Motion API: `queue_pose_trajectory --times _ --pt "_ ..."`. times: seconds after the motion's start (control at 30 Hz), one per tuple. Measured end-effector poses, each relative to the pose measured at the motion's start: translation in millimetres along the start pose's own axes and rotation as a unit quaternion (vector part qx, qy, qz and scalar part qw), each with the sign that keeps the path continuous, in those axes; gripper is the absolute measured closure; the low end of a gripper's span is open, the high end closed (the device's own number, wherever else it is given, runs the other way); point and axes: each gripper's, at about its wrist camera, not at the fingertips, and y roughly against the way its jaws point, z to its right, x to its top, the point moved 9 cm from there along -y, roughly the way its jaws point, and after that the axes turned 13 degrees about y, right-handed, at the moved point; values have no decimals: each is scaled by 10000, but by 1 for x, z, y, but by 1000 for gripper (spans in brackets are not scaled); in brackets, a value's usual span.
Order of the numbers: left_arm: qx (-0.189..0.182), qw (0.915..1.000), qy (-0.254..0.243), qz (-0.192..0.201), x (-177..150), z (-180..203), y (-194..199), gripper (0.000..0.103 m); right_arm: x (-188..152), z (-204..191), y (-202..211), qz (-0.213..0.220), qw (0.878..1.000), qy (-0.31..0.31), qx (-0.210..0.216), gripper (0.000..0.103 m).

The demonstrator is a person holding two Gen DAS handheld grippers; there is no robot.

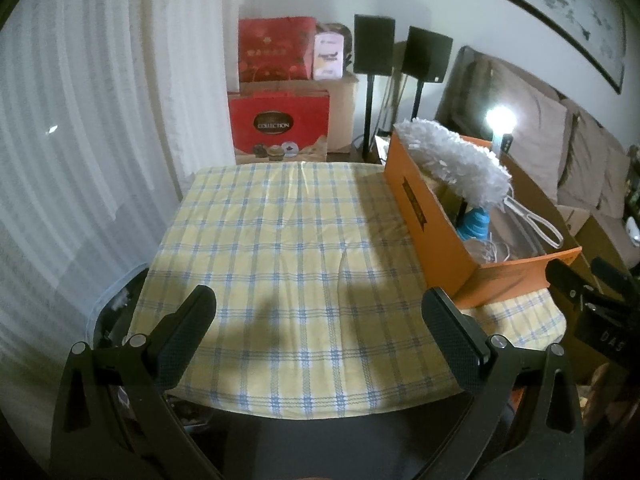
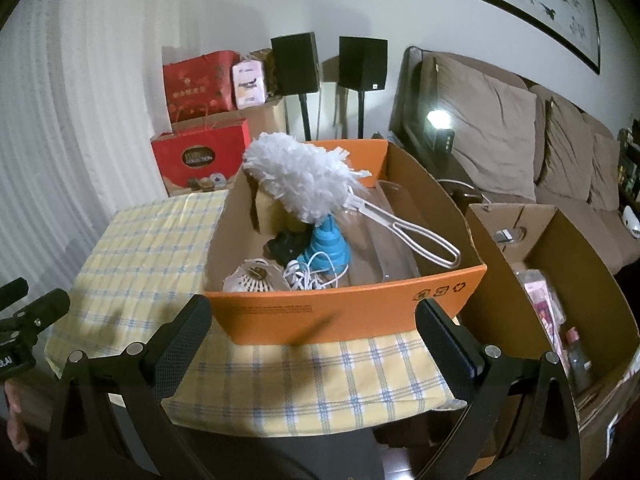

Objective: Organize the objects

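Looks near done: duster (image 2: 304,178), blue cone (image 2: 328,246), shuttlecock (image 2: 252,276), cord (image 2: 308,274) all piled in orange box (image 2: 348,312) on checked cloth (image 1: 280,240), cloth otherwise bare, left gripper (image 1: 320,320) and right gripper (image 2: 316,332) both spread, empty.

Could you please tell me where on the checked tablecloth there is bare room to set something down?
The tablecloth lies bare from the curtain side across to the orange box, and back to the red gift bags. A narrow bare strip runs in front of the box. The box is crowded: white duster, blue object, white cable, shuttlecock.
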Motion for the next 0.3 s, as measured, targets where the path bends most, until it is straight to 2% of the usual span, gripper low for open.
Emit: queue_pose_trajectory --times 0.3 --pt "-12 10000 -58 14 -1 4 1 0 -1 -1 -3 -43 10000 22 -32 0"
